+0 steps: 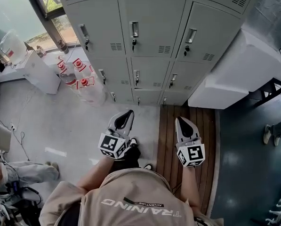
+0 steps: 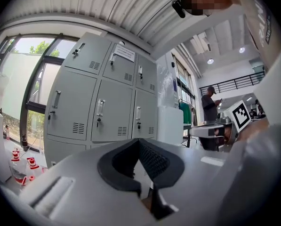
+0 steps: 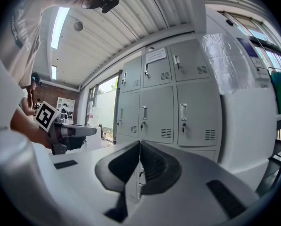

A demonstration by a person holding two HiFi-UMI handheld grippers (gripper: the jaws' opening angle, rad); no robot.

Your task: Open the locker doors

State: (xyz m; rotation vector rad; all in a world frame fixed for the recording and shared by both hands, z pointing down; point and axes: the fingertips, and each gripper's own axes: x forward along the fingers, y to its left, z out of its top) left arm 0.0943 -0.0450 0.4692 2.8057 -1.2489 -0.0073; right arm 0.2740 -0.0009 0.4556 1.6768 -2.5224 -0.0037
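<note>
A bank of grey lockers (image 1: 154, 36) stands ahead, three columns wide, every door closed, each with a handle and a key. The same lockers (image 2: 100, 98) fill the left gripper view, and the lockers (image 3: 164, 107) are also in the right gripper view. My left gripper (image 1: 129, 112) is held at waist height, well short of the lockers, shut with nothing in it. My right gripper (image 1: 180, 119) is beside it, also shut and empty. Both point toward the lockers.
Large water bottles (image 1: 79, 79) with red caps stand on the floor left of the lockers. A white cabinet (image 1: 239, 74) is to the right. Wooden boards (image 1: 187, 126) lie under my feet. Another person (image 2: 210, 105) stands far right.
</note>
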